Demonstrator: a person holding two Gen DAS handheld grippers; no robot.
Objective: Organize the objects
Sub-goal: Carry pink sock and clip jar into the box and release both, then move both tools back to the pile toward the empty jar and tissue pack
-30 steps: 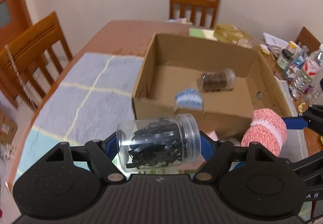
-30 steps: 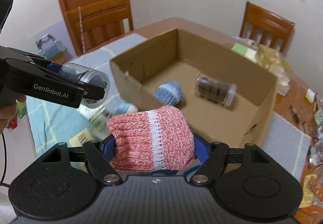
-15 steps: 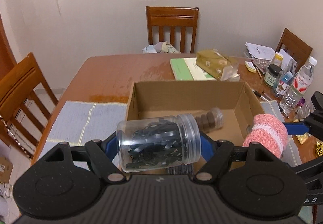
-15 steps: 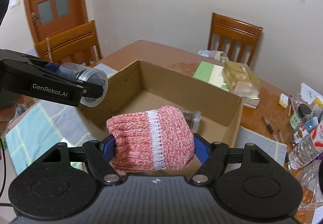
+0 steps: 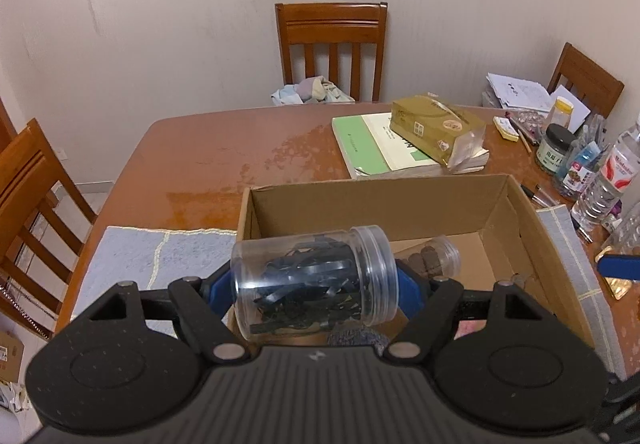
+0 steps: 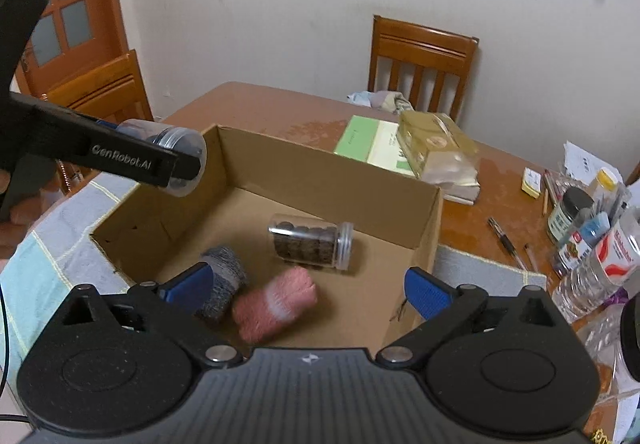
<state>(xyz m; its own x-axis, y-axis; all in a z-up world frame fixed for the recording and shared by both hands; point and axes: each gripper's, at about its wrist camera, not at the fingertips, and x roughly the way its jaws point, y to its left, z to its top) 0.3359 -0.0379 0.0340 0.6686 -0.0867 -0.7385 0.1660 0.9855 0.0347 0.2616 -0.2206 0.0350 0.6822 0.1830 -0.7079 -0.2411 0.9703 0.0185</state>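
My left gripper (image 5: 316,284) is shut on a clear jar of black strips (image 5: 312,280), held on its side above the near left corner of the cardboard box (image 5: 376,195). This jar also shows in the right wrist view (image 6: 176,159). My right gripper (image 6: 308,284) is open and empty above the box (image 6: 320,171). Inside the box lie a pink-and-white sock roll (image 6: 276,302), blurred, a grey-blue sock roll (image 6: 224,278) and a clear jar of brown discs (image 6: 312,242), which also shows in the left wrist view (image 5: 430,258).
The box stands on a blue-grey placemat (image 5: 160,256) on a brown table (image 5: 224,155). Behind the box lie a green book (image 5: 372,147) and a gold packet (image 5: 436,127). Bottles and jars (image 6: 592,240) crowd the right edge. Wooden chairs (image 5: 332,43) surround the table.
My right gripper opened and let go of the pink sock roll, which has dropped into the box. Both grippers moved forward over the box. My left gripper still holds the jar.
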